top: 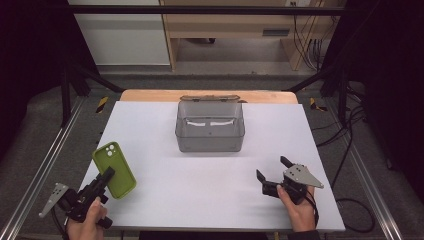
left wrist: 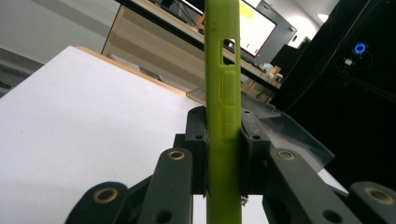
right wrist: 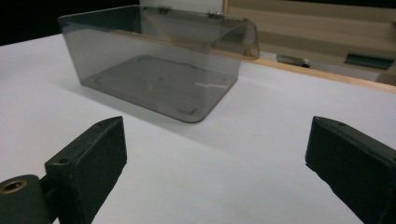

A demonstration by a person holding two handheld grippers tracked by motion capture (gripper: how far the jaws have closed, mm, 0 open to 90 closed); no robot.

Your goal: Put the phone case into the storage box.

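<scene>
The left hand-held gripper (top: 106, 176) clamps a green phone case (top: 114, 169) by its edge (seen edge-on in its own view) above the surface's (top: 160, 200) front left corner. The right hand-held gripper (top: 272, 172), jaws spread wide with nothing between them, hovers near the front right corner. A clear box (top: 210, 127) sits toward the back edge, lid open.

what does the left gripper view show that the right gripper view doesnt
Left gripper view alone: the lime green phone case seen edge-on, upright, clamped between the left gripper pads, with a lit monitor on a desk behind.

Right gripper view alone: the right gripper with jaws spread wide and nothing between them, plus a full look at the smoky transparent plastic box with its lid hinged back.

Both: the white tabletop and wooden furniture beyond it.
</scene>
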